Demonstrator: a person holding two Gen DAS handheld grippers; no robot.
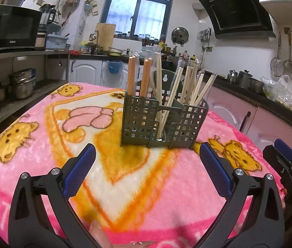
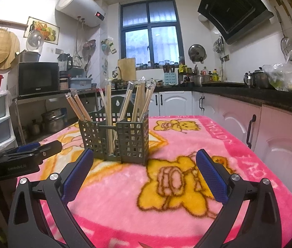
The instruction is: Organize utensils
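While both grippers hang over the table w/ nothing between their fingers, the grey utensil caddy (image 1: 163, 122) stands upright on the pink bear-print blanket (image 1: 42, 144), roughly mid-table and ahead of both cameras. Left gripper (image 1: 147, 150): jaws spread wide, blue pads apart, nothing held; it sits short of the caddy, not touching it. Right gripper (image 2: 144, 156): jaws likewise wide open and empty, its left finger tip near the caddy's front bottom corner in the right wrist view, contact can't be told. The caddy is a perforated plastic box w/ separate compartments and a taller back plate w/ a keyhole hanging slot. Chopsticks (image 1: 187, 86) fill it, standing on end: two darker wooden pairs upright in the left compartment per the left wrist view, several paler pairs leaning outward in the middle and right ones; clear wrappers show on many tops. In the left wrist view the right gripper shows at the right edge, beside the table's edge; in the right wrist view the left gripper shows at the left edge, low over the blanket. A fingertip (image 1: 99, 233) shows at the bottom of the left wrist view, between the gripper arms. Kitchen counter (image 2: 249, 95), window and microwave (image 2: 36, 78) lie beyond the table.
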